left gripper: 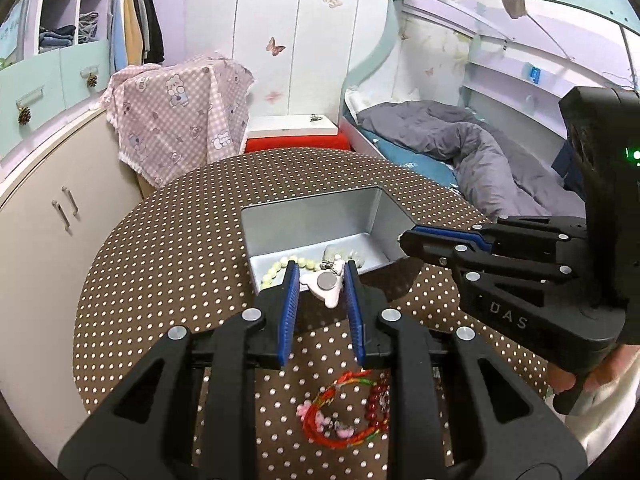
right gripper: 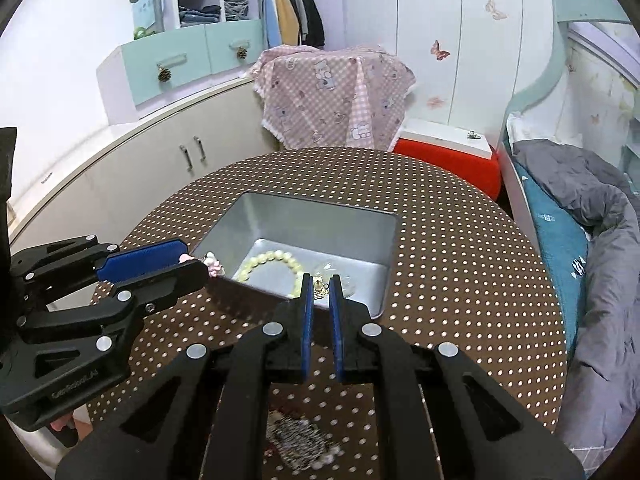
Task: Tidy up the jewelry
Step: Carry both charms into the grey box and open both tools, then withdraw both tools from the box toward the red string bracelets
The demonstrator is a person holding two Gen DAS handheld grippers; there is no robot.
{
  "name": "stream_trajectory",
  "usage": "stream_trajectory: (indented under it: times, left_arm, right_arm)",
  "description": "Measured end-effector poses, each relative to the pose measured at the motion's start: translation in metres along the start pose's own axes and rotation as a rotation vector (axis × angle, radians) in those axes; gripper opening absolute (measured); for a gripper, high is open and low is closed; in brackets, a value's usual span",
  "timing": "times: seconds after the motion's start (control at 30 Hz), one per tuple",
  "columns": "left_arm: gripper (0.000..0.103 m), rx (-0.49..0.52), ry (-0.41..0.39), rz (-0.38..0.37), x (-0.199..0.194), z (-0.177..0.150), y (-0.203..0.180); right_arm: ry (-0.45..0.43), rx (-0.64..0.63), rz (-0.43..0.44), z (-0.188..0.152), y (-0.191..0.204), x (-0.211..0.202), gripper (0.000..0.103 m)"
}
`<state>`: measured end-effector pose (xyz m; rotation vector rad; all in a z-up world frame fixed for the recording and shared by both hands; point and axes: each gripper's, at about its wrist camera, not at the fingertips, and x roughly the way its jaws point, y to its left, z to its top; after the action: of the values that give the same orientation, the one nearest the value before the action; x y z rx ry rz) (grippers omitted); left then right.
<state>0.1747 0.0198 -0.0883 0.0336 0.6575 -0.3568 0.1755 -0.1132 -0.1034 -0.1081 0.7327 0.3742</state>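
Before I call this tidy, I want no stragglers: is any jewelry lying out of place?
Yes. A red string bracelet and a dark red bead bracelet lie loose on the dotted tablecloth, outside the silver tin where the pale bead bracelet lies. The left gripper holds a white clip.

Your desk [left gripper: 168,240] is round, covered in brown cloth with white dots. On it sits a grey metal box [right gripper: 304,216], open at the top. Nearer you lie a red cord bracelet [left gripper: 340,412] and dark red beads [left gripper: 378,400], and what may be a sparkly pearl-edged piece [right gripper: 298,436], blurred.
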Motion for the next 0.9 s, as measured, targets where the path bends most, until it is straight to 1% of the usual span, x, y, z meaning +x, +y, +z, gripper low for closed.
stream_trajectory:
  times: [0.2, 0.23, 0.3, 0.33, 0.37, 0.5, 0.53, 0.57, 0.6, 0.63, 0.77, 0.9]
  left_arm:
    - [0.023, -0.007, 0.013, -0.001, 0.014, 0.007, 0.000]
    - [0.023, -0.008, 0.013, -0.002, 0.016, 0.008, 0.000]
    - [0.023, -0.009, 0.016, 0.000, 0.019, 0.009, 0.000]
    - [0.023, -0.009, 0.017, 0.003, 0.021, 0.010, 0.001]
    - [0.023, -0.009, 0.019, 0.005, 0.024, 0.011, 0.001]
    - [0.023, -0.011, 0.023, 0.009, 0.030, 0.013, 0.002]
    - [0.025, -0.010, 0.027, 0.011, 0.031, 0.013, 0.002]
    - [0.029, -0.009, 0.031, 0.012, 0.032, 0.013, 0.001]
    - [0.050, -0.009, 0.034, 0.016, 0.034, 0.013, 0.002]
    - [0.064, -0.010, 0.029, 0.021, 0.033, 0.013, 0.002]
    - [0.064, -0.022, 0.022, 0.020, 0.032, 0.014, 0.005]
    - [0.064, -0.024, 0.022, 0.038, 0.031, 0.014, 0.007]
  right_arm:
    - [0.007, 0.001, 0.003, 0.005, -0.007, 0.011, 0.007]
    - [0.007, 0.004, 0.002, 0.005, -0.009, 0.011, 0.009]
    - [0.007, 0.016, 0.001, 0.006, -0.012, 0.012, 0.023]
    - [0.003, 0.020, -0.006, 0.005, -0.015, 0.011, 0.037]
    - [0.000, 0.023, -0.015, 0.005, -0.017, 0.011, 0.044]
    - [-0.001, 0.050, -0.035, 0.005, -0.029, 0.012, 0.047]
    - [0.001, 0.056, -0.038, 0.004, -0.031, 0.013, 0.048]
    - [0.004, 0.064, -0.044, 0.004, -0.034, 0.014, 0.048]
    - [0.007, 0.069, -0.046, 0.003, -0.037, 0.014, 0.048]
    - [0.009, 0.076, -0.048, 0.002, -0.039, 0.015, 0.049]
    - [0.015, 0.089, -0.054, 0.000, -0.045, 0.014, 0.049]
    - [0.011, 0.093, -0.054, -0.001, -0.046, 0.011, 0.049]
